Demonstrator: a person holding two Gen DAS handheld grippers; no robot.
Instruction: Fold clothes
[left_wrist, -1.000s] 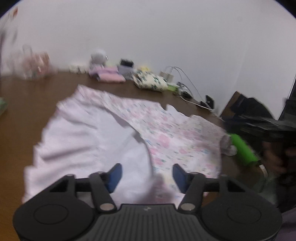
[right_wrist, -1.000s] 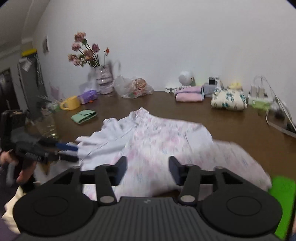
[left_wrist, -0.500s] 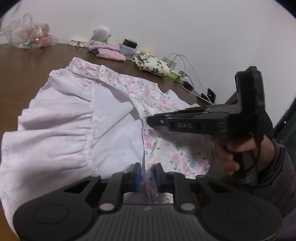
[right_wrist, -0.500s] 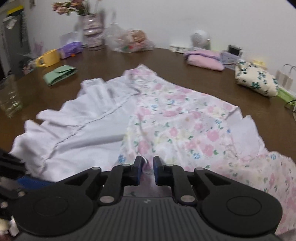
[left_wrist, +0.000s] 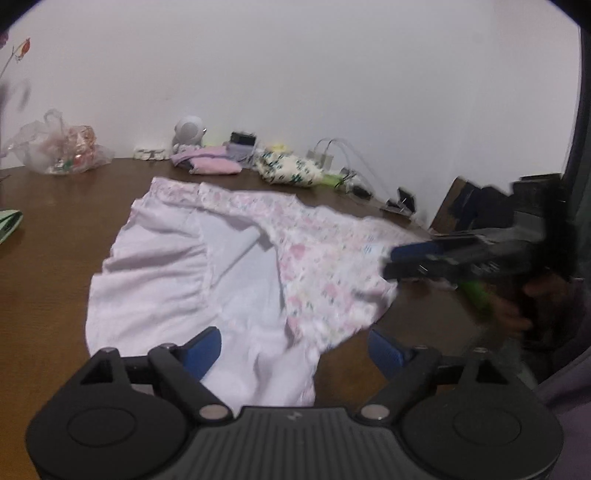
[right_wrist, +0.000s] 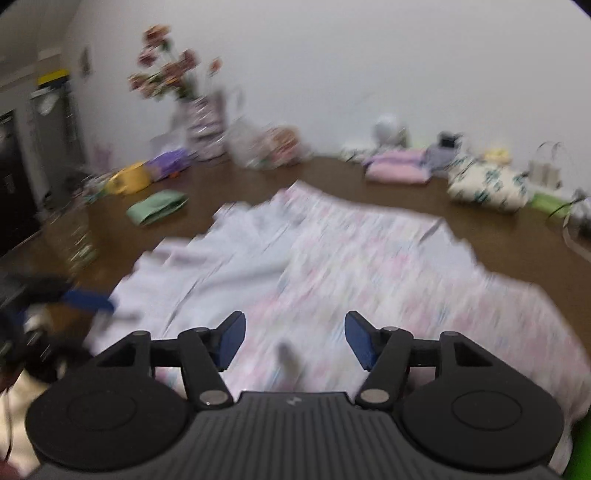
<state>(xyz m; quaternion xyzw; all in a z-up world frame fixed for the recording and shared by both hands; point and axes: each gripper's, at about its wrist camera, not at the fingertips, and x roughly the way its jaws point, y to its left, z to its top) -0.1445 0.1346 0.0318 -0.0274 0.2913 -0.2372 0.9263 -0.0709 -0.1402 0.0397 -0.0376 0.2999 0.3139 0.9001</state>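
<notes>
My left tool (left_wrist: 293, 349) stood wide open with nothing between its blue pads, poised over the near hem of the floral dress (left_wrist: 236, 273). My right tool (right_wrist: 294, 339) was just as widely parted and held nothing, above the printed side of the same dress (right_wrist: 351, 258). The dress lay spread on the brown desk (left_wrist: 55, 229), its pale plain lining turned up on one half, flowered cloth on the other. Folded pink clothes (left_wrist: 212, 166) and a flowered bundle (left_wrist: 288, 171) sat along the far edge by the wall.
</notes>
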